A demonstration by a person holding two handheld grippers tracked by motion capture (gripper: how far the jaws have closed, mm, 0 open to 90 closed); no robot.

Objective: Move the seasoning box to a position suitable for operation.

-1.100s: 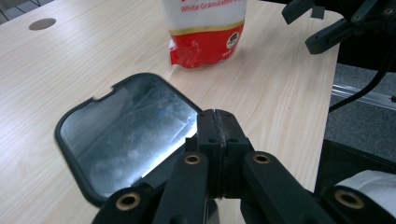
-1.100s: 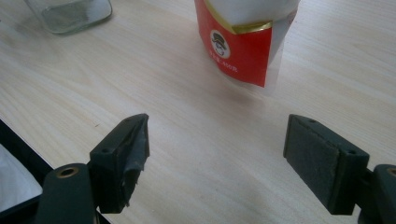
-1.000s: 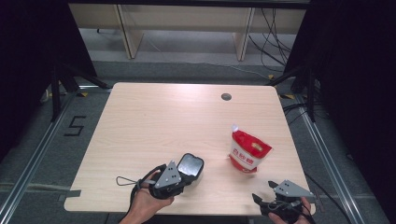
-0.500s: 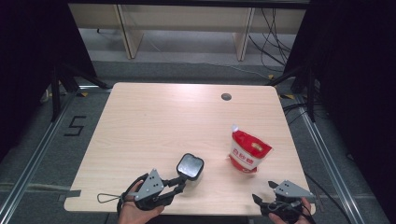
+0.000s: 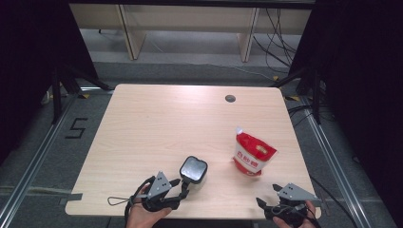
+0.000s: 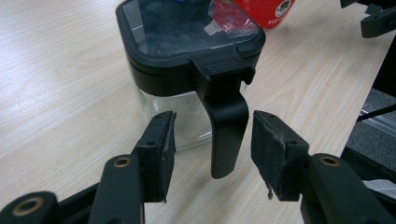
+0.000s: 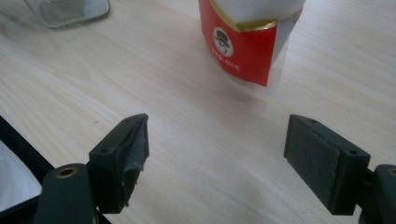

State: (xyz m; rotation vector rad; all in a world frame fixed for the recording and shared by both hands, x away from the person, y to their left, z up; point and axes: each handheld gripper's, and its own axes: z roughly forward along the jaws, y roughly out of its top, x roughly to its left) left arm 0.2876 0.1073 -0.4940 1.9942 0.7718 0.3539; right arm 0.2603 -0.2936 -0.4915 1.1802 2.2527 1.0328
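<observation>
Black jar handle point(image 6: 227, 126) toward left gripper point(image 6: 212, 154)

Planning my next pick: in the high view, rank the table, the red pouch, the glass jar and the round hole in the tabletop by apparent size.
1. table
2. red pouch
3. glass jar, slightly smaller than the pouch
4. round hole

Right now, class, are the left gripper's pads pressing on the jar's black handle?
No: the left gripper pads stand apart from the handle, gaps both sides.
</observation>
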